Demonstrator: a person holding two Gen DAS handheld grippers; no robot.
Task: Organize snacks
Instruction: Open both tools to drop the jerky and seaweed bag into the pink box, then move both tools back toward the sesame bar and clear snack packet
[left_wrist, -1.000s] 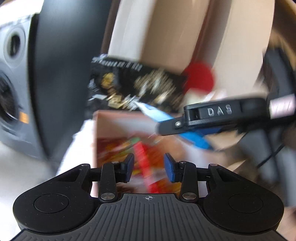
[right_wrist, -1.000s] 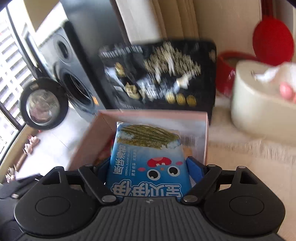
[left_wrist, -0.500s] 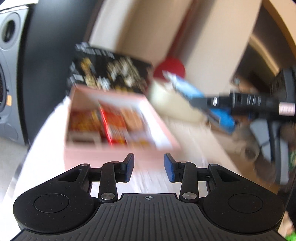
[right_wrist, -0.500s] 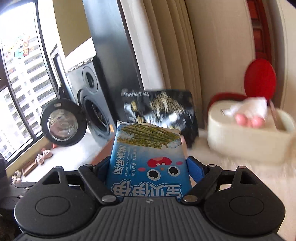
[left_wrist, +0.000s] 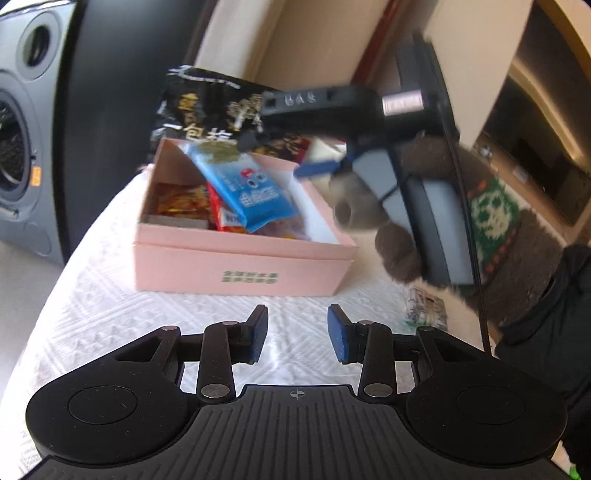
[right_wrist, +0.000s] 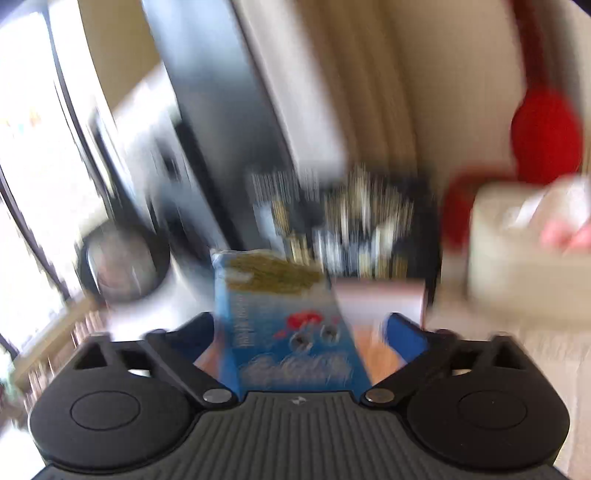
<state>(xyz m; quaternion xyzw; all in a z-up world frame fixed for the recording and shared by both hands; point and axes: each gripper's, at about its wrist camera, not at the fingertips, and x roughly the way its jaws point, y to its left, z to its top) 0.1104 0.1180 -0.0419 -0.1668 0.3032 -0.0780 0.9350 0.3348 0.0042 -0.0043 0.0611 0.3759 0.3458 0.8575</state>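
Snack packets (left_wrist: 184, 199) inside box (left_wrist: 240, 273) on table cloth (left_wrist: 92, 306), large bag (left_wrist: 199, 107) behind box, small packet (left_wrist: 424, 310) right of it

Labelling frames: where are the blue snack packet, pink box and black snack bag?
blue snack packet (left_wrist: 245, 192), left wrist view, printed front.
pink box (left_wrist: 243, 271), left wrist view, front wall.
black snack bag (left_wrist: 201, 107), left wrist view, upper front.

raised letters on the right hand-held gripper (left_wrist: 299, 155) read "das"; other print too blurred.
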